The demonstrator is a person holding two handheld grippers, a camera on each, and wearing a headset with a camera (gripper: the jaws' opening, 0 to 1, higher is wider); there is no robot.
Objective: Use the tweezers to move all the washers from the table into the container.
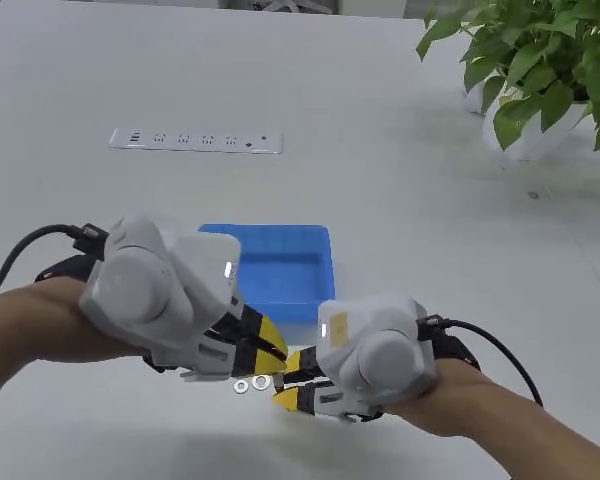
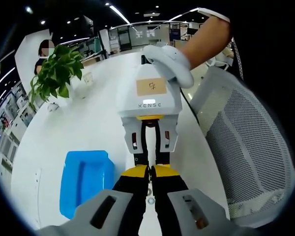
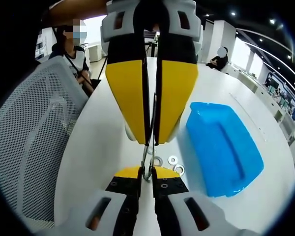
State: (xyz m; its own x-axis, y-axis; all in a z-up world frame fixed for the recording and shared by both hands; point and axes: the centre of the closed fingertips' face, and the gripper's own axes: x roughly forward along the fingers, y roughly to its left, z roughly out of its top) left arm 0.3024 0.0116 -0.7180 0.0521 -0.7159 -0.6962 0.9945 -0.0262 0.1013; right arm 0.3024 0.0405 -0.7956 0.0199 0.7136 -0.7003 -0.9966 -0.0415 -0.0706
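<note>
Three small metal washers point(image 3: 173, 160) lie on the white table beside the blue container point(image 3: 223, 147); two of the washers point(image 1: 252, 383) lie just below the gripper tips in the head view. The thin metal tweezers point(image 3: 148, 152) run between the two grippers, which face each other tip to tip. My left gripper point(image 3: 151, 140) is shut on the tweezers between its yellow pads. My right gripper point(image 3: 146, 173) is shut on their other end. In the left gripper view, my left gripper point(image 2: 150, 171) meets the right gripper point(image 2: 150, 158), with one washer point(image 2: 151, 200) below.
The blue container point(image 1: 270, 265) stands just behind the grippers. A power strip point(image 1: 195, 141) lies farther back on the table point(image 1: 400, 230). A potted plant point(image 1: 540, 60) is at the back right. A mesh chair point(image 2: 246, 147) stands by the table edge.
</note>
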